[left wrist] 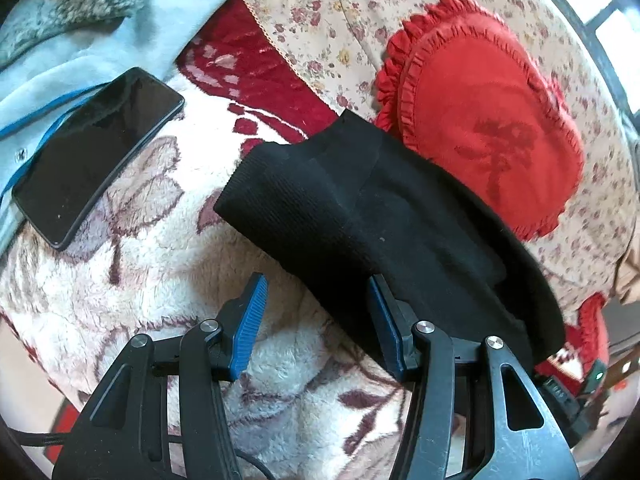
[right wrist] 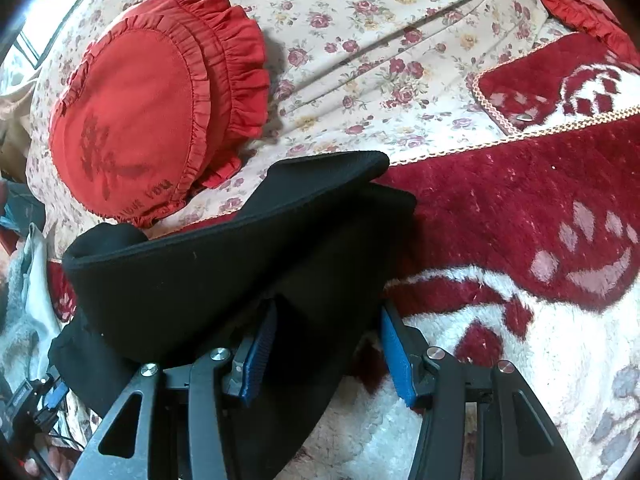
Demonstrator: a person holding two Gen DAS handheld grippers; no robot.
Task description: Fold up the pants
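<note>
Black ribbed pants lie folded in a thick band on a fluffy white-and-maroon blanket. My left gripper is open at the pants' near edge; its right finger touches the cloth and its left finger is over bare blanket. In the right wrist view the same pants lie in layers. My right gripper is open with black cloth lying between its blue pads, and the pants' folded edge runs across its left finger.
A black phone lies on the blanket at left beside pale blue clothing. A red ruffled heart cushion lies just behind the pants on a floral sheet; it also shows in the right wrist view.
</note>
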